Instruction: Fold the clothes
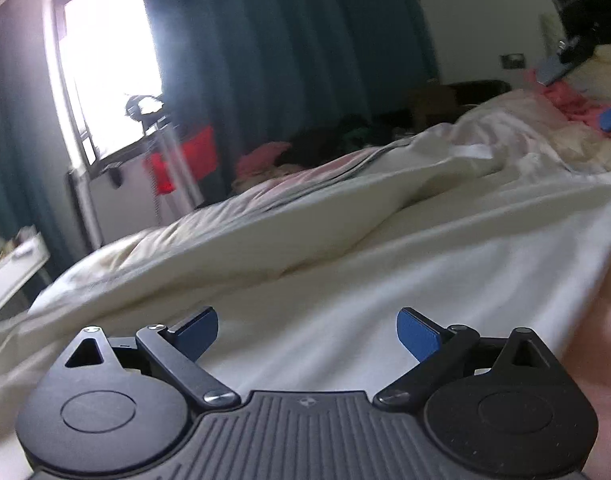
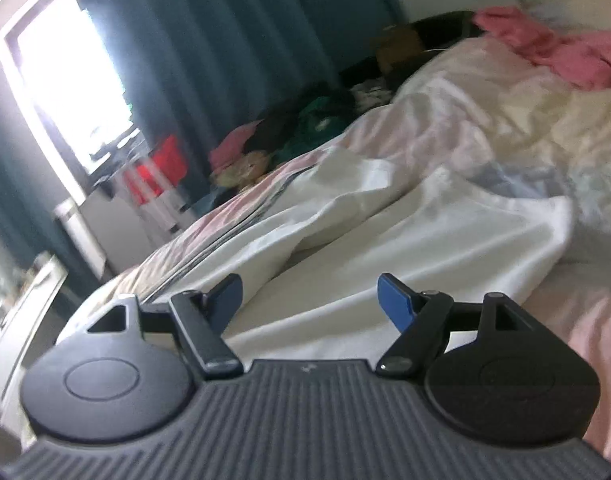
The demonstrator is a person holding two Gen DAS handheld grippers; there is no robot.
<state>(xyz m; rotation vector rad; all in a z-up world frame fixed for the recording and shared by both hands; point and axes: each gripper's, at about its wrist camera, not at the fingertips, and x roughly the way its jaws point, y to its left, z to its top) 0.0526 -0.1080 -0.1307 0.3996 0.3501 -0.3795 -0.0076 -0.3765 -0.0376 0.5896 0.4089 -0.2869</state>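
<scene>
Nearby: white garment (image 2: pixel 405 240) | pink cloth (image 2: pixel 565 52) beyond | curtain (image 1: pixel 285 40) behind

both wrist views sit low and close over the white cloth (image 1: pixel 345 280) on the bed (image 2: pixel 585 320), tilted, facing the window (image 1: pixel 105 60) and teal curtains (image 2: pixel 225 40) (shared background); the left view also catches the right gripper (image 1: pixel 577 40).
</scene>
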